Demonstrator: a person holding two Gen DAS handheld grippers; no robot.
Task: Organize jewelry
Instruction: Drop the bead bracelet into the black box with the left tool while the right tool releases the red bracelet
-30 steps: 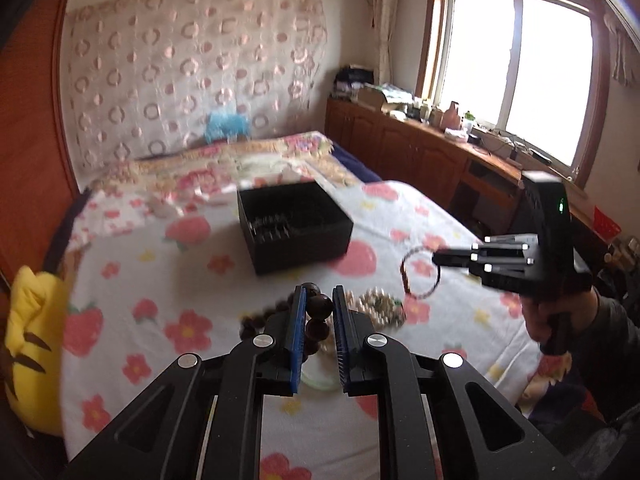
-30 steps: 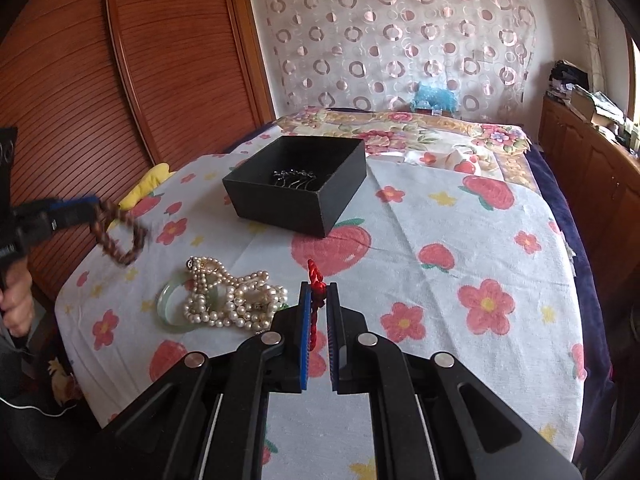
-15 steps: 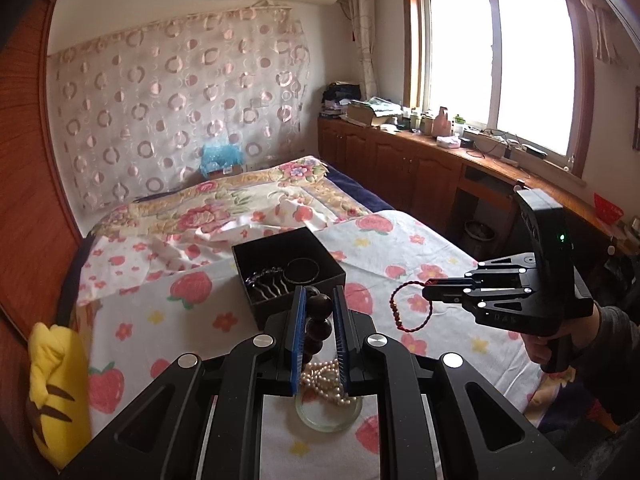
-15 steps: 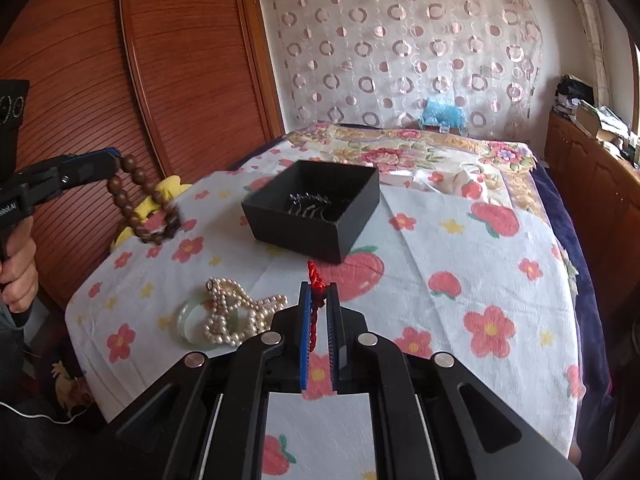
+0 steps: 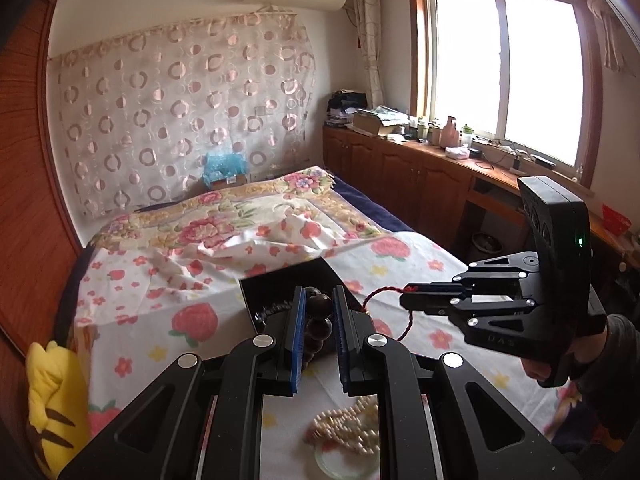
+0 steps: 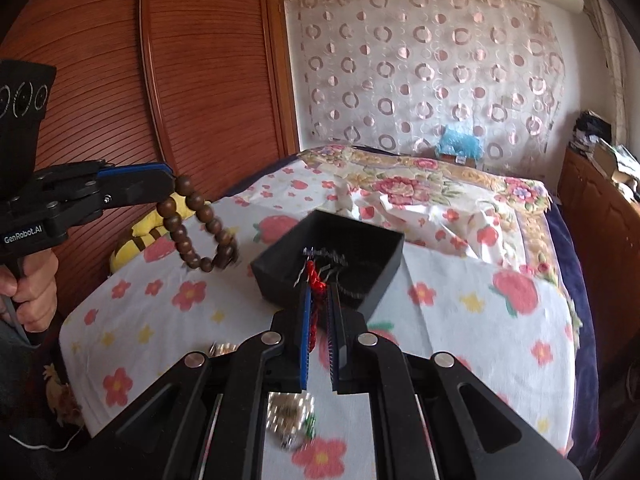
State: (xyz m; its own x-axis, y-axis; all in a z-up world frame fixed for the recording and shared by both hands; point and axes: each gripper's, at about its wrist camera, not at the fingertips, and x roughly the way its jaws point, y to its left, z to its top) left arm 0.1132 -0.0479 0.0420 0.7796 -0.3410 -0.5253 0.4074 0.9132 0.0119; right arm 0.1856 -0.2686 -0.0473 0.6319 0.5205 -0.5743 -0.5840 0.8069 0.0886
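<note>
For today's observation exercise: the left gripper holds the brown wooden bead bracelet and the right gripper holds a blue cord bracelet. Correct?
Not quite. The right gripper holds a red cord bracelet, not blue, as the right wrist view shows. The left gripper does hold the wooden bead bracelet.

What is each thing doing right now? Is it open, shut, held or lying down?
Left tongs: shut on the brown beads.
Right tongs: shut on the red string.
Brown beads: hanging in the air.
Red string: dangling, held.
Black box: open, lidless, on the bed.
Pearls: lying in a heap.
</note>
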